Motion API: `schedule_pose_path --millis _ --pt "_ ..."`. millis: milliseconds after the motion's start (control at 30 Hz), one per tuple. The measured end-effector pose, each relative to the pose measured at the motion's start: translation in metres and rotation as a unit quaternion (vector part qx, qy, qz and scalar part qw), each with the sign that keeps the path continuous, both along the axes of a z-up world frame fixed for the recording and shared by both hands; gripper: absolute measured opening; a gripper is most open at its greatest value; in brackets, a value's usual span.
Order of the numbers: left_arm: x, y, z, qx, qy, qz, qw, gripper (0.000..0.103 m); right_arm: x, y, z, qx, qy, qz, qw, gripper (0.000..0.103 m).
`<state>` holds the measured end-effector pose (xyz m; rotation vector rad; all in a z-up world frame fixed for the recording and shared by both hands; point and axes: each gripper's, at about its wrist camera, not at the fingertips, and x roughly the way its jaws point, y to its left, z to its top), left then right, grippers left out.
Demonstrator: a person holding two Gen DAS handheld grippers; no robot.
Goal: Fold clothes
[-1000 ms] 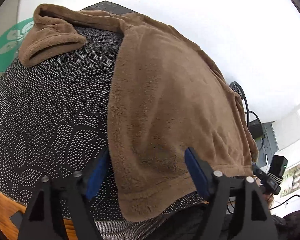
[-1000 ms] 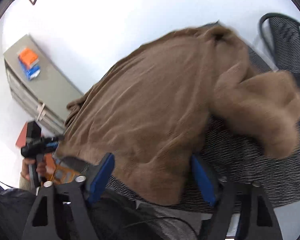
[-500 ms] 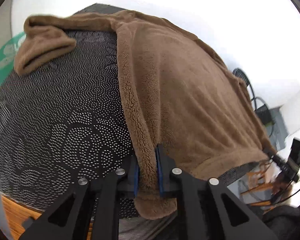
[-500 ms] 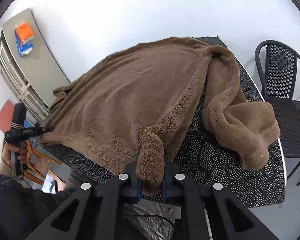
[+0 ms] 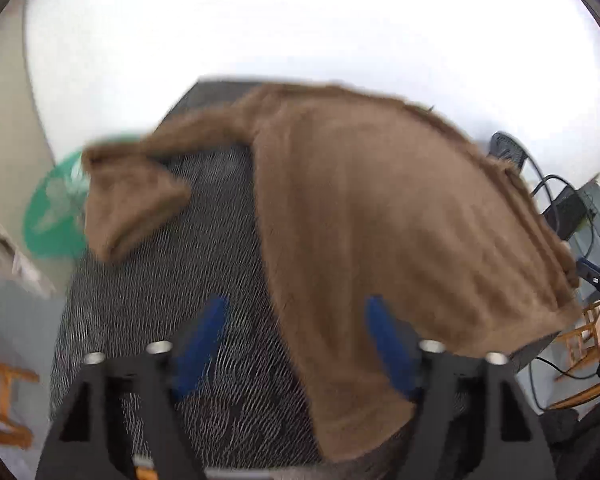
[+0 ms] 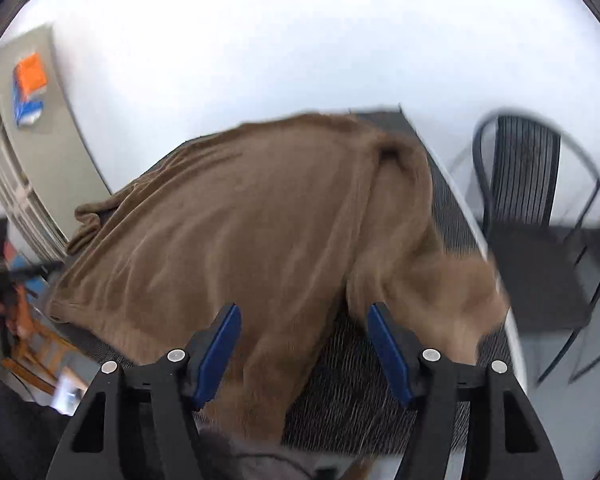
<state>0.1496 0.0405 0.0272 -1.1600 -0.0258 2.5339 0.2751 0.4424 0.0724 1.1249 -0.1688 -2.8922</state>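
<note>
A plain indoor room, part home, part office. White walls [image 6: 300, 40] surround a table under a dark patterned cloth [image 5: 160, 320]. A black metal chair [image 6: 532, 208] stands to the right, a grey drawer cabinet [image 6: 32, 152] far left, with cables and a black box [image 5: 568, 208] beside it.

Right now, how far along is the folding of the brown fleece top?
Done: the brown fleece top lies spread on the dark patterned table. In hand: nothing; the left gripper and right gripper have just opened, hem corners loose between the jaws. Left: both sleeves lie unfolded, and no body fold shows.
</note>
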Motion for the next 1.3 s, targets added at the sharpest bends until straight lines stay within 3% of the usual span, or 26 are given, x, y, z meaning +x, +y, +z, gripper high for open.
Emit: schedule_pose_path --millis 100,233,333,500,633,733,833,1000,1067,1133,1200,1300 --pt "0.024 -0.086 0.013 0.019 -0.003 -0.045 0.9988 0.084 -0.024 -0.022 -0.001 0.011 -0.003 0.042 0.999 0.068" --pt "0.014 -0.038 0.009 -0.001 -0.028 -0.088 0.9957 0.084 -0.056 -0.048 -0.03 0.052 -0.062 0.092 0.992 0.068" --pt "0.002 -0.032 -0.016 -0.016 -0.067 -0.087 0.9939 0.084 -0.063 -0.044 -0.051 0.072 -0.111 0.1 0.986 0.068" --pt "0.001 -0.035 -0.02 -0.038 -0.073 -0.107 0.9908 0.084 -0.053 -0.03 -0.055 0.068 -0.126 0.102 0.985 0.068" --pt "-0.029 -0.046 -0.017 0.005 -0.098 -0.097 0.9904 0.084 -0.067 -0.036 -0.052 0.072 -0.156 0.114 0.979 0.071" --pt "-0.072 -0.064 -0.004 0.038 -0.089 -0.054 0.9938 0.084 -0.079 -0.032 -0.04 0.064 -0.183 0.125 0.973 0.072" --pt "-0.115 -0.072 0.019 0.045 -0.071 -0.028 0.9961 0.084 -0.096 -0.024 -0.005 0.09 -0.166 0.115 0.975 0.072" --pt "-0.19 -0.067 0.053 0.052 -0.054 -0.017 0.997 0.087 -0.143 0.008 0.068 0.092 -0.127 0.065 0.985 0.072" --pt "-0.219 -0.059 0.065 0.079 -0.063 -0.025 0.9946 0.091 -0.166 0.02 0.094 0.083 -0.109 0.045 0.99 0.074" --pt "-0.245 -0.045 0.072 0.098 -0.072 -0.032 0.992 0.103 -0.195 0.031 0.118 0.06 -0.085 0.027 0.994 0.079" --pt "-0.275 -0.029 0.07 0.108 -0.089 -0.034 0.9895 0.103 -0.231 0.036 0.135 0.039 -0.063 0.017 0.997 0.08" --pt "-0.323 -0.006 0.053 0.106 -0.122 -0.032 0.9864 0.103 -0.292 0.037 0.133 -0.002 -0.059 0.019 0.998 0.08"
